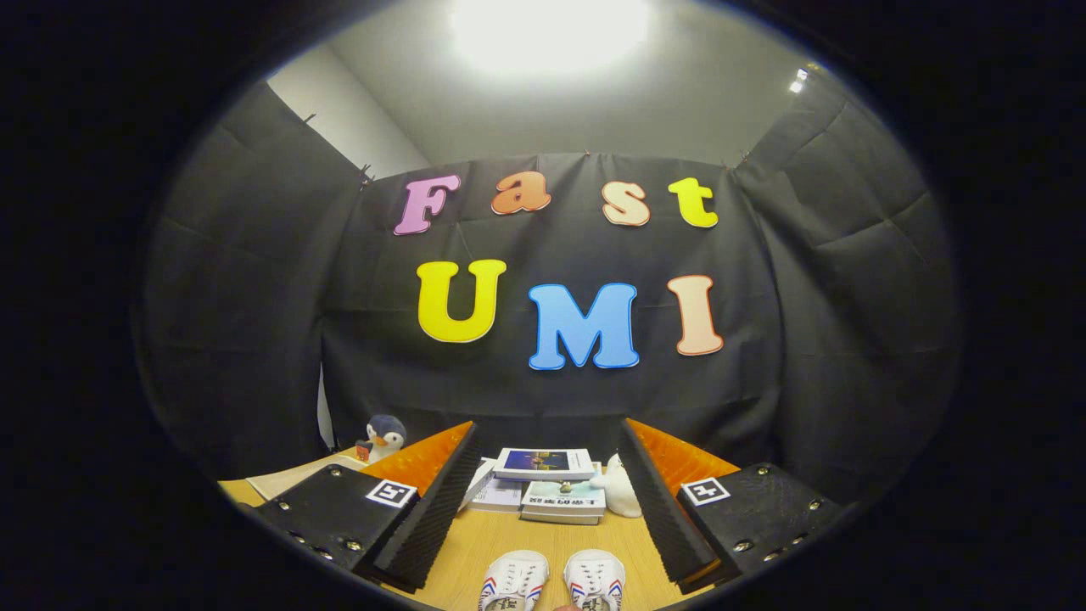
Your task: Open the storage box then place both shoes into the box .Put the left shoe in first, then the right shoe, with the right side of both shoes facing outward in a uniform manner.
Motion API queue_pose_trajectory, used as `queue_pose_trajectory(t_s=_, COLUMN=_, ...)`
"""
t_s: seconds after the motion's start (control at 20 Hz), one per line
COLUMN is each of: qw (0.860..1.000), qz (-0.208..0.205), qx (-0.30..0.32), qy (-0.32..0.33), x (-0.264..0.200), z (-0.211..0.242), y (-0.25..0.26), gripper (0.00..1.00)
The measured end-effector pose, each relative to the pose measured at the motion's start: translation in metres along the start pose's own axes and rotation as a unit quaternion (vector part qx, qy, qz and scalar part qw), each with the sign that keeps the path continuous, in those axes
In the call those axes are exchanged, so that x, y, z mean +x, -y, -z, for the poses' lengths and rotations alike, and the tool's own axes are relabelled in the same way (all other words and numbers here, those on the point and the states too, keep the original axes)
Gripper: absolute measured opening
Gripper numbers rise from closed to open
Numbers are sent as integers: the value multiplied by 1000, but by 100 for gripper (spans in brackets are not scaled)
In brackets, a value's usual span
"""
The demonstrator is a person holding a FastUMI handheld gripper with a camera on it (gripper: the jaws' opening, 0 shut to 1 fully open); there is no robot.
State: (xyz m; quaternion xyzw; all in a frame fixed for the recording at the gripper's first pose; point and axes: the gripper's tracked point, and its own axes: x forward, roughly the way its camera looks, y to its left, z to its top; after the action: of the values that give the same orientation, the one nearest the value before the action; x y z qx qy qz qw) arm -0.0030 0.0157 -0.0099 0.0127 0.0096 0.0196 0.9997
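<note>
The claw [543, 509] is held level over the wooden desk [475, 552], its ribbed fingers spread wide and gripping nothing. Between them, toward 6 o'clock, stand two white shoes [551, 581] with striped sides, their heels cut off. At 12 o'clock beyond lie stacked books [547, 484]; a plush penguin [383, 437] sits at 10 o'clock.

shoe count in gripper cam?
2. Both sit side by side on the table between the open jaws of the gripper: left-hand shoe, right-hand shoe, toes toward the stack of books. Heels are cut off from sight.
</note>
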Motion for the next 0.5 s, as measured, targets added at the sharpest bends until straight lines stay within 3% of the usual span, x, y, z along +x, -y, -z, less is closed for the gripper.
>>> queue_pose_trajectory(t_s=0.5, qw=995, qz=-44, qx=73, qy=-57, x=4, z=32, y=-37, gripper=98)
